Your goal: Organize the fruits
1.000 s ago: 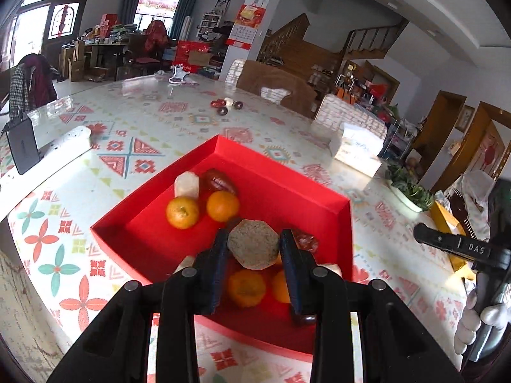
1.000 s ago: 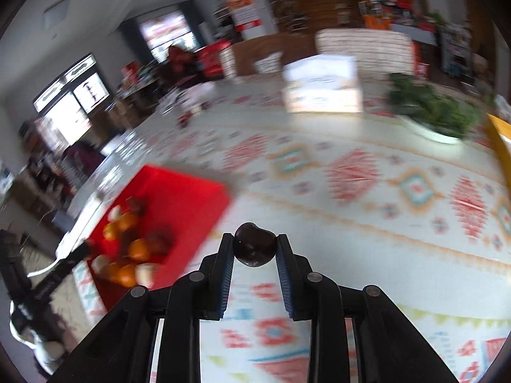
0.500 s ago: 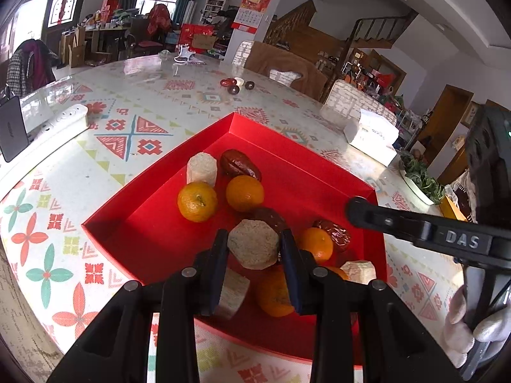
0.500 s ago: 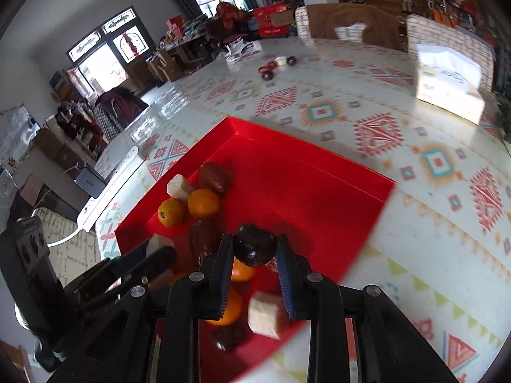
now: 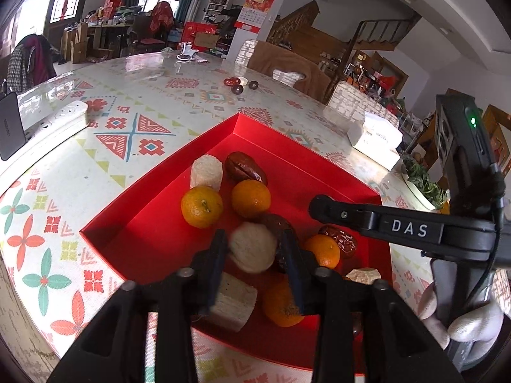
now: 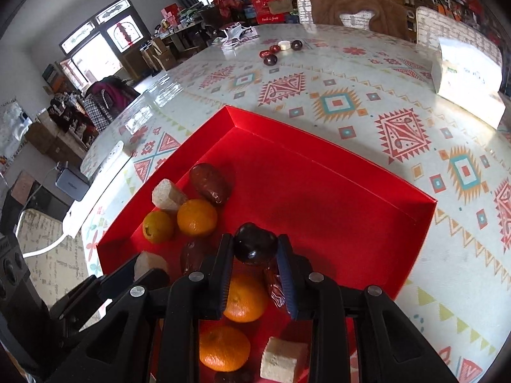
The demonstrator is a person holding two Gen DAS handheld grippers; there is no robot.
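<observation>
Fruits are gathered in the near half of the red tray (image 6: pixel 335 172), while a pale cut chunk (image 5: pixel 253 247) sits between the jaws of the left gripper (image 5: pixel 254 249), which appear slightly parted around it, and a dark round fruit (image 6: pixel 255 246) is clamped in the narrow jaws of the right gripper (image 6: pixel 254 250), both held over the pile. If either piece is released from this height, it could be bounced off the oranges (image 6: pixel 197 217) below and rolled out onto the patterned surface (image 6: pixel 351 102). With both grippers crowded over the same near corner, a collision between them could be caused, and a few small fruits (image 6: pixel 281 49) at the far side of the surface might be left uncollected.
</observation>
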